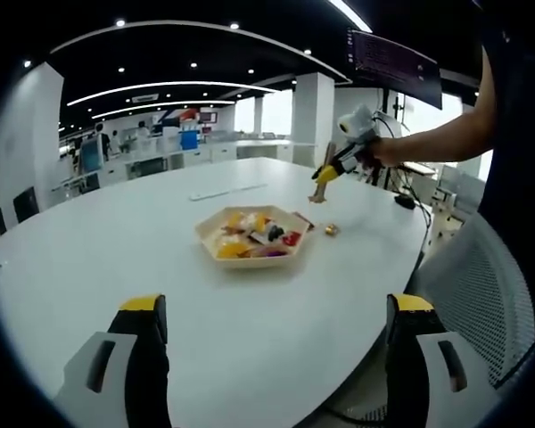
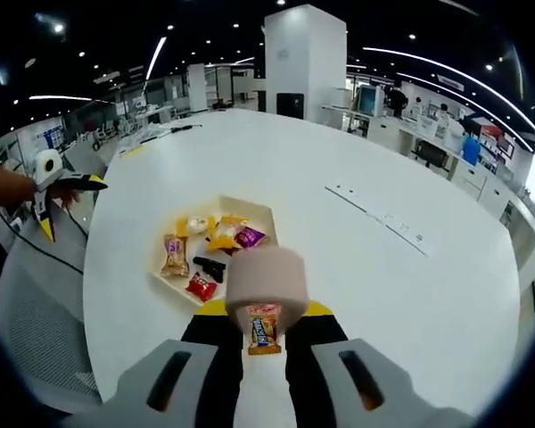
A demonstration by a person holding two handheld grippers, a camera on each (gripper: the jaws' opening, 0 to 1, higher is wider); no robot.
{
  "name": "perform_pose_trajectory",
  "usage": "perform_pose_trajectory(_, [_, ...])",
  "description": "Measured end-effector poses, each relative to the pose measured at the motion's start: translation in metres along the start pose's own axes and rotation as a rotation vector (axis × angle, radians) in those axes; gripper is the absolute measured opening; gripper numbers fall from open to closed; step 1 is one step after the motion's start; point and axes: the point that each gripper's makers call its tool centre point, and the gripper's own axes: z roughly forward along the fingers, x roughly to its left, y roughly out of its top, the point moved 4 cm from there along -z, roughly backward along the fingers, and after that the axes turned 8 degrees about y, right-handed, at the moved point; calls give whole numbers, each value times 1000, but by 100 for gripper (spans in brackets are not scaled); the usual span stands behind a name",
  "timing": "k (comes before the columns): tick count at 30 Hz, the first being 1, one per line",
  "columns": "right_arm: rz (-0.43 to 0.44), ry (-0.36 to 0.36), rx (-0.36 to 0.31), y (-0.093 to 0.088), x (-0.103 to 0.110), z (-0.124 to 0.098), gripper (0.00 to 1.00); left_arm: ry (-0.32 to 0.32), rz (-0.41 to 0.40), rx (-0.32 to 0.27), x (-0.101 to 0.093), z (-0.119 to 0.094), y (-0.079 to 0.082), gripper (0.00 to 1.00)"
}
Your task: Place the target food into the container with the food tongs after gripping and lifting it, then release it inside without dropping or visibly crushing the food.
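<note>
A beige hexagonal tray (image 1: 207, 231) of wrapped snacks sits mid-table; it lies just beyond my right gripper in the right gripper view (image 2: 261, 212). My right gripper (image 2: 266, 312) is shut on the beige food tongs (image 2: 266, 278), and an orange wrapped snack (image 2: 265, 329) sits between the jaws under the tongs' head. From the left gripper view, that right gripper (image 1: 328, 174) hangs above the table right of the tray, tongs (image 1: 318, 193) pointing down. A small gold candy (image 1: 331, 230) lies beside the tray. My left gripper (image 1: 276, 303) is open at the near edge, with nothing between its jaws.
The white oval table (image 1: 116, 250) has a thin white strip (image 1: 227, 190) behind the tray. A mesh chair (image 1: 481, 276) stands at its right edge and a monitor (image 1: 392, 62) hangs above. A hand holds the left gripper (image 2: 71, 207) off the table's edge.
</note>
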Motion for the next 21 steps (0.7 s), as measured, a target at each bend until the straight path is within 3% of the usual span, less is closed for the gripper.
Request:
perform_pose_trajectory(12, [-76,9,-38,46,3,-13,16,1,2,3,0,0,0,99])
perform_pose_trajectory(18, [-99,4,-47,55,1,-17,15,2,4,3,-1,0,1,99])
perform_pose_trajectory(21, [-70,12,-56,56,1,-18,14,5,2,-3,-1,-1,2,99])
